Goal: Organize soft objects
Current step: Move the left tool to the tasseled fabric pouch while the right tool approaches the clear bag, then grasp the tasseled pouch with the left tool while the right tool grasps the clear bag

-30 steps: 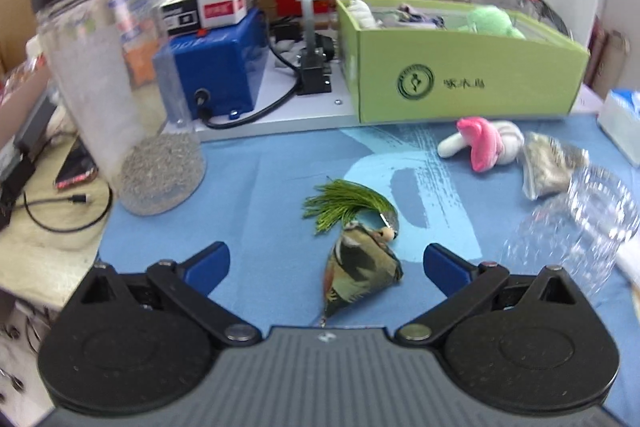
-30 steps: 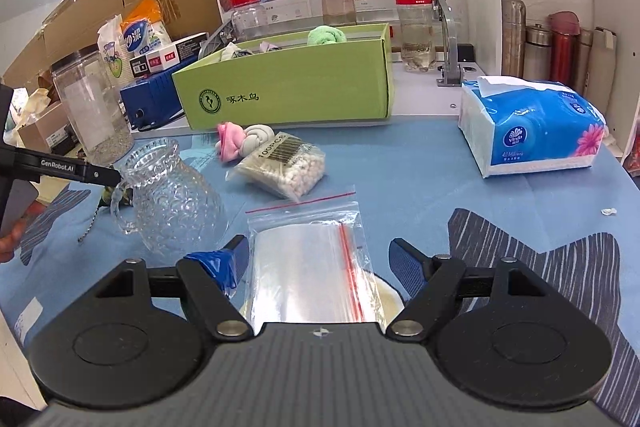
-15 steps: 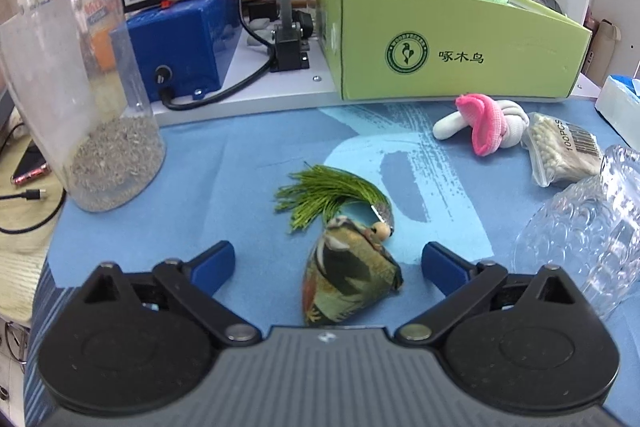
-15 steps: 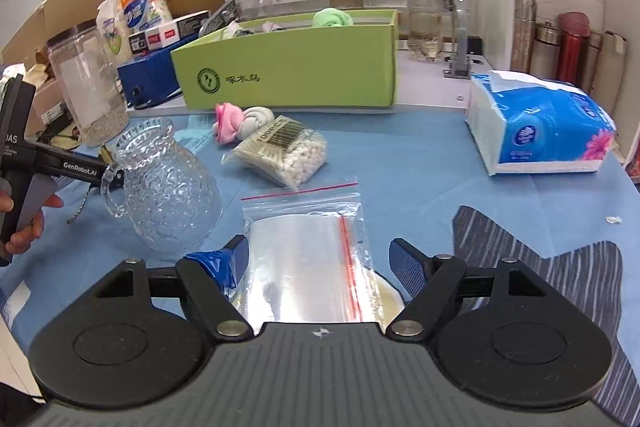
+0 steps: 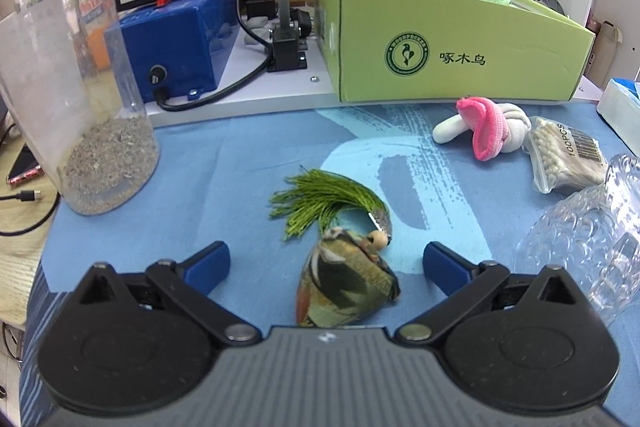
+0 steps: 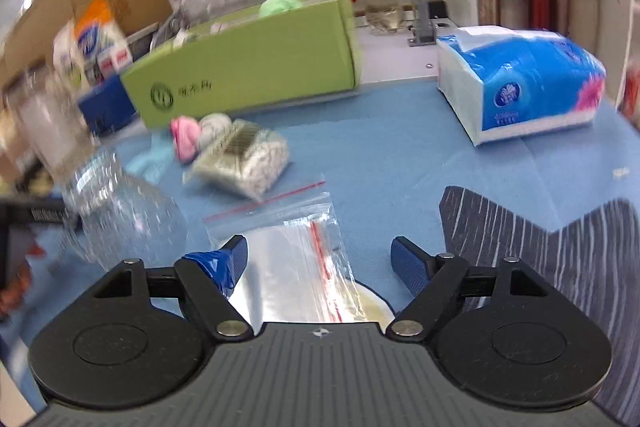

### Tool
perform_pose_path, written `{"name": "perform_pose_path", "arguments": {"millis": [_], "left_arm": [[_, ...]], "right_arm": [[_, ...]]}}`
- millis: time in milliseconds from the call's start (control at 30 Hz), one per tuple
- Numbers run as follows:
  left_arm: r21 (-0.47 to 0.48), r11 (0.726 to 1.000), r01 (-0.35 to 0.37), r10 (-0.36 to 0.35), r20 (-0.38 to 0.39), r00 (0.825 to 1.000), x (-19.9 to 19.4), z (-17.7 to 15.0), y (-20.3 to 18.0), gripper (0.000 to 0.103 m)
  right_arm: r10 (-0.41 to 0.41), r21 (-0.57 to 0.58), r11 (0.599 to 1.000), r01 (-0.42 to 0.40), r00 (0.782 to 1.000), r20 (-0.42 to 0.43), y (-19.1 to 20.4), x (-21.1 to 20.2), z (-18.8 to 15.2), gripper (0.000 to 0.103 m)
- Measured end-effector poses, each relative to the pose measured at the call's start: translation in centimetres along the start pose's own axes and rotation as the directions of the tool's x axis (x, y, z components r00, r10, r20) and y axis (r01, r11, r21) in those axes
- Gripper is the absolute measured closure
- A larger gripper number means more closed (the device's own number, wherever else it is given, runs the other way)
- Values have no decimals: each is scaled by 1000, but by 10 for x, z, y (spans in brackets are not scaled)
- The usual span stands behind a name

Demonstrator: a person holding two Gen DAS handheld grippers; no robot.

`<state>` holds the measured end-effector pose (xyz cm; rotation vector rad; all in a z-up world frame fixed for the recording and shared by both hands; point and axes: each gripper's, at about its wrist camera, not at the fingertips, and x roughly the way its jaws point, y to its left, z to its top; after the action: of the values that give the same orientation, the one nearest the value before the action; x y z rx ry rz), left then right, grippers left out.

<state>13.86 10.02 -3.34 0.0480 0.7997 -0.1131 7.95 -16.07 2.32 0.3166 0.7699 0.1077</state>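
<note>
Left hand-held gripper [image 5: 326, 261] spread wide around tasselled sachet [image 5: 346, 285], right hand-held gripper [image 6: 318, 259] open over seemingly empty zip bag [image 6: 292, 247]

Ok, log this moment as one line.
left gripper: open, straddling sachet | right gripper: open over zip bag | green box: behind

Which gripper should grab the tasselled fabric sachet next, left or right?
Left. The left gripper is open with the sachet lying between its fingers. The right gripper is open over a plastic zip bag, apart from it.
</note>
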Motion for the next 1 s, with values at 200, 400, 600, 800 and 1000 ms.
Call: {"name": "perform_pose_path", "arguments": {"millis": [200, 400, 600, 800, 1000], "left_arm": [[0, 1000, -1, 1, -3, 1000, 1, 0, 0, 1], [3, 1000, 1, -1, -5, 1000, 1, 1, -1, 1], [24, 999, 22, -22, -5, 1000, 0, 0, 2, 1], [35, 999, 24, -24, -9, 1000, 1, 2, 0, 2], [40, 999, 31, -31, -3, 1000, -5, -3, 0, 4]], "right_arm": [[56, -48, 997, -58, 998, -43, 24, 2, -5, 37], [-76, -330, 942, 65, 997, -19, 62, 11, -23, 34], [-66, -310, 949, 58, 998, -18, 53, 10, -23, 31], [-81, -295, 953, 75, 997, -9, 57, 14, -22, 26], [-96, -282, 955, 96, 995, 14, 54, 7, -29, 25]]}}
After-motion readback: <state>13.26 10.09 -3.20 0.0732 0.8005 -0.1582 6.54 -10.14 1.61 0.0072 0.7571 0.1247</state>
